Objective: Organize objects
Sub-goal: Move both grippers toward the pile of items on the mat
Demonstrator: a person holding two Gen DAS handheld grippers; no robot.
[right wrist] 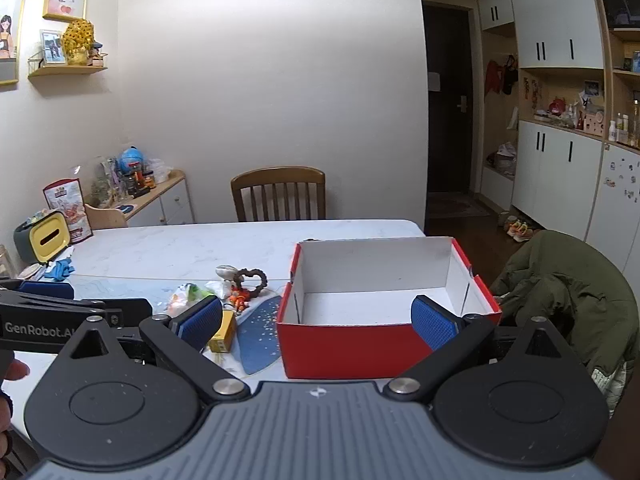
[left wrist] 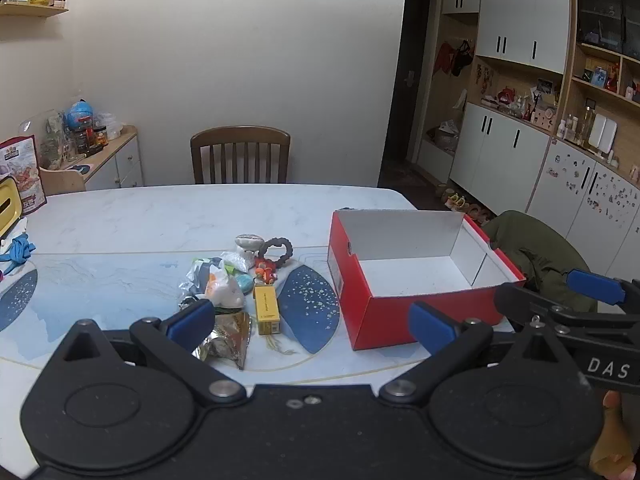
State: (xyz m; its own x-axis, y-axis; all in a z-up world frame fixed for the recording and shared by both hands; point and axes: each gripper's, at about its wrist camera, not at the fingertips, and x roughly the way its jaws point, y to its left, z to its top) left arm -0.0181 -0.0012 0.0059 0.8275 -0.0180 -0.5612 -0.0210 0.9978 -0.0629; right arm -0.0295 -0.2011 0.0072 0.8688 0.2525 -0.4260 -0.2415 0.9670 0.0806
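Both my claws hang spread wide, gripping nothing: left gripper [left wrist: 312,322] above the pile of small objects [left wrist: 236,280], right gripper [right wrist: 318,318] before the empty red box [right wrist: 352,344]. Beyond stand a chair [right wrist: 279,194] and draped green jacket [right wrist: 568,292].

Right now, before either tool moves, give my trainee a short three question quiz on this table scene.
1. True or false: the red box already holds some of the clutter.
2. Which lies nearest the red box: A the yellow carton, B the dark ring toy, C the blue cloth?
3. Fill in: both the left tool and the right tool are ____.

Key: 1 false, the box shows only its white inside. 2 A, the carton lies just across the blue mat patch from the box. 3 open, with nothing between their fingers.
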